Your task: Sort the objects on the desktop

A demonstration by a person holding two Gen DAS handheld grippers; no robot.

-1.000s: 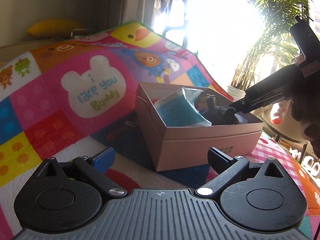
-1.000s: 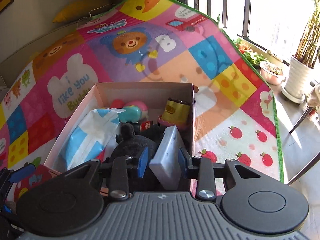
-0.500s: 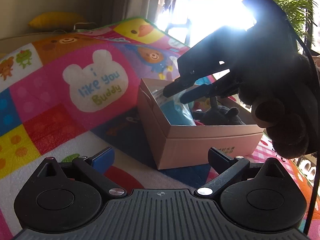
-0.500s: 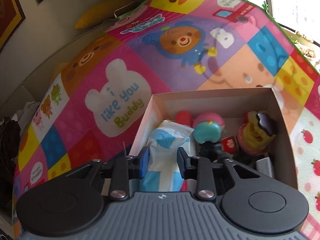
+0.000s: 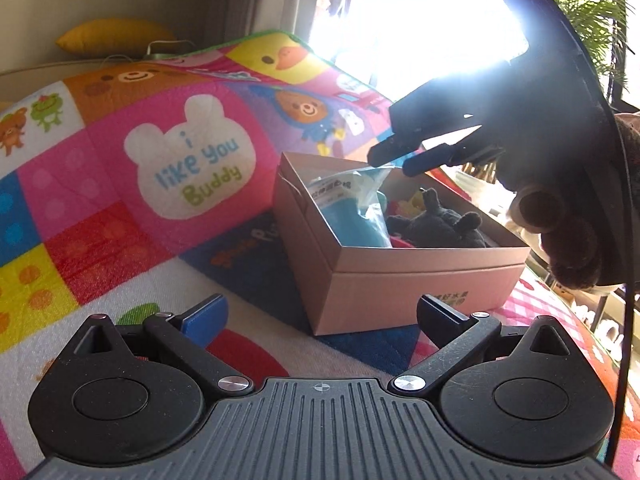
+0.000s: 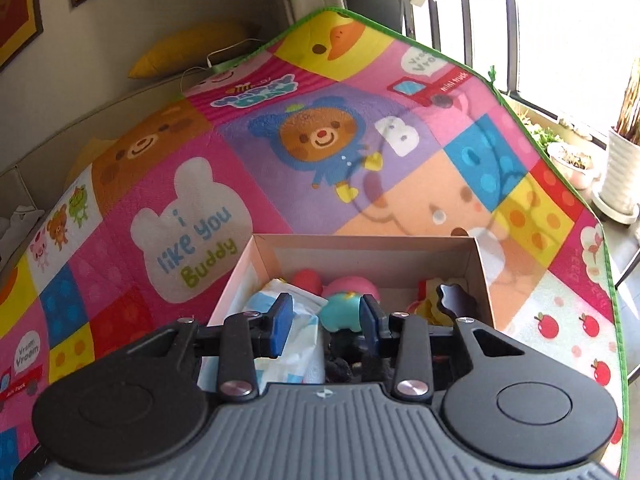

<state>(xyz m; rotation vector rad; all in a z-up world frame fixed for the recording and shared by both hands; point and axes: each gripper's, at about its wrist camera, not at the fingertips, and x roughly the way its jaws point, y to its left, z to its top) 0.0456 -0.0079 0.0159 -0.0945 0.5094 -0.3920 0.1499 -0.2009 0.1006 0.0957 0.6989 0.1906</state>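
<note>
Covering the surface — a cartoon play mat (image 6: pixel 280 184), apparently beside windows.

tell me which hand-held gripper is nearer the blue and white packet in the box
Right. The right hand-held gripper hangs open just above the blue and white packet, over the cardboard box. The left hand-held gripper is open too, low over the mat in front of the box.

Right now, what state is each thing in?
Cardboard box: open, no lid, filled with items.
Blue-and-white packet: inside the box, tilted.
Grey plush: lying in the box.
Left tongs: open, empty.
Right tongs: open, empty, above the box.
</note>
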